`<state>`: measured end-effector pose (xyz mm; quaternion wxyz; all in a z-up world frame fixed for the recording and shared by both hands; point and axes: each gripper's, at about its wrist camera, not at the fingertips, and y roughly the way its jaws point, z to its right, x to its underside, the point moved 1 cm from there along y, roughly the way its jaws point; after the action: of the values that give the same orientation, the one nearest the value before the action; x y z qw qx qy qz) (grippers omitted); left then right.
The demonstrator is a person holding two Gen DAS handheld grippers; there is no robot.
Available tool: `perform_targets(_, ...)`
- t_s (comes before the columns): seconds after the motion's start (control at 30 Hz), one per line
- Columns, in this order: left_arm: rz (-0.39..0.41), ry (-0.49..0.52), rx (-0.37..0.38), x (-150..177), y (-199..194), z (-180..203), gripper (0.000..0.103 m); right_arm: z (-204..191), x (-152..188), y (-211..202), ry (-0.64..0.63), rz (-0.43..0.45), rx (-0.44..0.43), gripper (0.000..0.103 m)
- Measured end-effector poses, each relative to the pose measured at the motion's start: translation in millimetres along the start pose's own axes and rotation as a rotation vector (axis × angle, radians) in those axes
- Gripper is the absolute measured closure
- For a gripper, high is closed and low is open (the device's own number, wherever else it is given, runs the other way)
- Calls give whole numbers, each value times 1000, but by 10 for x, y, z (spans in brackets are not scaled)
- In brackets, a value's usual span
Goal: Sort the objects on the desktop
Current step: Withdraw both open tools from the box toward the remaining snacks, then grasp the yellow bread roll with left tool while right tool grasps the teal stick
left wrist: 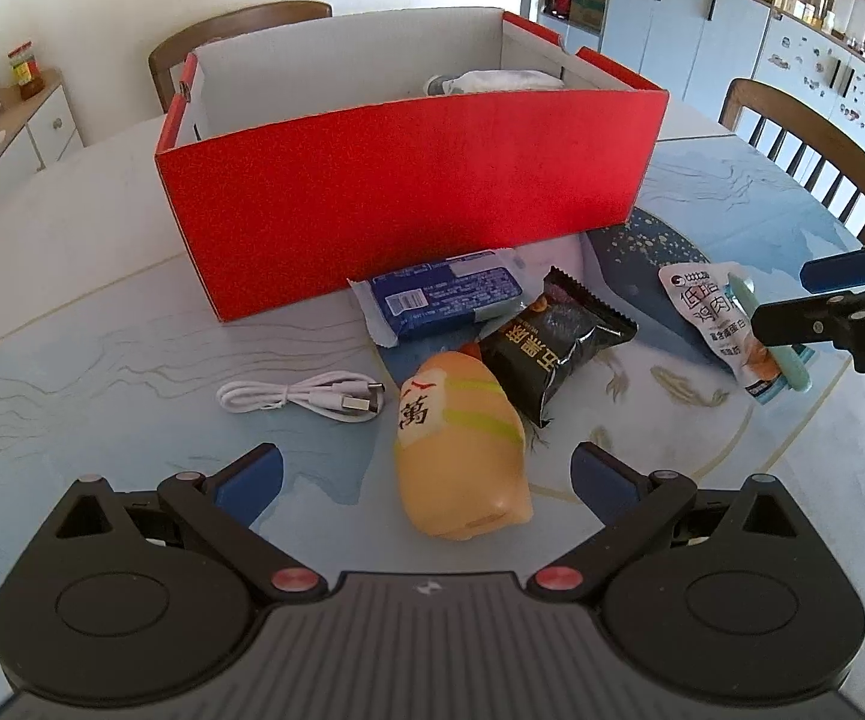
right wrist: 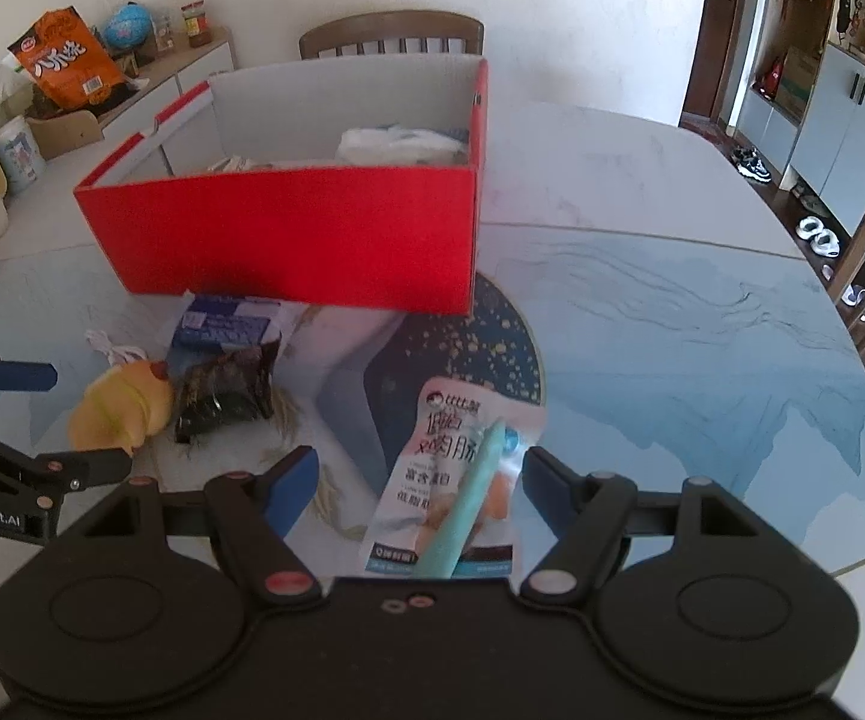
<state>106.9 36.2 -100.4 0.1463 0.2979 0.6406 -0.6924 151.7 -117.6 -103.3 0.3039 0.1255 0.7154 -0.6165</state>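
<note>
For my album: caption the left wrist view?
Open left gripper straddles a yellow squeeze toy before a red box.

The box (left wrist: 408,180) is red outside, white within. A yellow squeeze toy (left wrist: 462,450) bears green stripes. One snack pack (left wrist: 558,342) is black, a packet (left wrist: 444,300) blue, the cable (left wrist: 306,399) white. The desk (left wrist: 102,300) is pale marble veined blue, with a gold-speckled navy disc (right wrist: 492,348).
</note>
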Motion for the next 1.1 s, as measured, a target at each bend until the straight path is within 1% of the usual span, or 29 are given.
perform_targets(0.13, 13, 17, -9, 54, 49, 44, 1, 15, 37, 57, 2, -16, 10, 30)
perform_targets(0.27, 7, 22, -6, 79, 86, 80, 2, 39, 69, 107, 9, -26, 20, 31)
perform_targets(0.37, 13, 36, -5, 82, 85, 110, 8, 59, 86, 132, 16, -33, 25, 38)
perform_targets(0.43, 23, 40, -3, 76, 78, 120, 10, 68, 94, 154, 18, -42, 29, 46)
perform_targets(0.5, 32, 37, -6, 70, 70, 122, 11, 81, 101, 164, 22, -44, 34, 48)
perform_targets(0.6, 37, 36, -9, 59, 78, 122, 21, 100, 101, 169, 27, -47, 35, 49)
perform_targets(0.67, 30, 35, -13, 55, 97, 117, 33, 107, 100, 173, 26, -51, 34, 49)
perform_targets(0.7, 26, 31, -12, 54, 106, 111, 36, 110, 101, 176, 26, -53, 33, 50)
perform_targets(0.73, 24, 28, -11, 55, 112, 108, 40, 111, 101, 180, 26, -56, 31, 54)
perform_targets(0.8, 25, 22, -14, 53, 111, 101, 42, 115, 102, 189, 28, -62, 32, 61)
perform_targets(0.9, 31, 18, -21, 49, 97, 95, 42, 120, 104, 192, 31, -67, 30, 62)
perform_targets(1.0, 27, 29, -36, 43, 102, 106, 42, 119, 101, 188, 28, -68, 30, 65)
perform_targets(1.07, 28, 24, -37, 42, 99, 102, 43, 124, 97, 187, 28, -68, 28, 73)
perform_targets(1.1, 29, 22, -36, 38, 97, 101, 45, 127, 97, 188, 29, -69, 25, 78)
